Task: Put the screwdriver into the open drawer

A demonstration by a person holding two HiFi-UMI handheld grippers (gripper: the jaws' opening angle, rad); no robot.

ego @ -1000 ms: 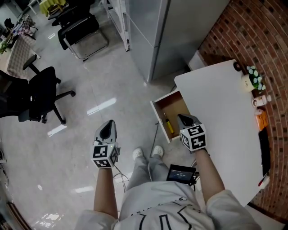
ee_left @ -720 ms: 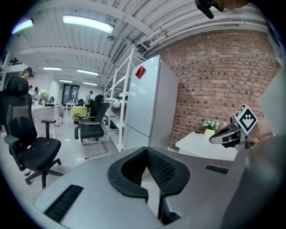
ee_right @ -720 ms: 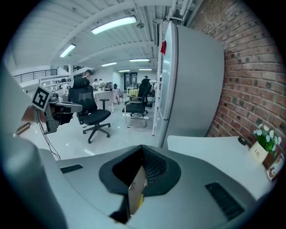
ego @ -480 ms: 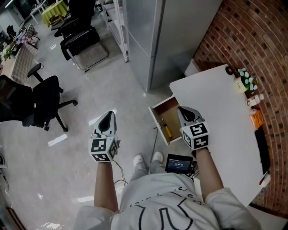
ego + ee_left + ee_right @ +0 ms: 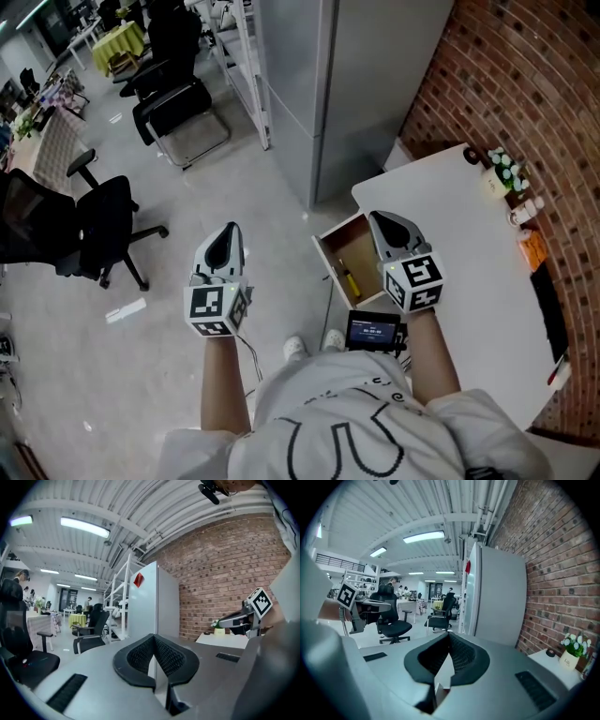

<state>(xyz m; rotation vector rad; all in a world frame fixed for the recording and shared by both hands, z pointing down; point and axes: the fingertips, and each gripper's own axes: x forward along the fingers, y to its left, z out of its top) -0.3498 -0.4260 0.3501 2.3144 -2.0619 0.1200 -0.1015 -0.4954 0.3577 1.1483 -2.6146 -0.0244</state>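
The wooden drawer stands open at the left edge of the white table. A screwdriver with a yellow and black handle lies inside it. My right gripper is held above the drawer's right side, shut and with nothing in it. In its own view the right gripper points level into the room. My left gripper hovers over the floor well left of the drawer, shut and holding nothing. The left gripper view shows the left gripper facing the tall grey cabinet and the brick wall.
A tall grey cabinet stands behind the table, and a brick wall runs along the right. Office chairs are on the floor at the left. A flower pot and small items line the table's far edge.
Both grippers have lifted and now point level. The right one has come up away from the drawer, and the screwdriver stays lying in it.
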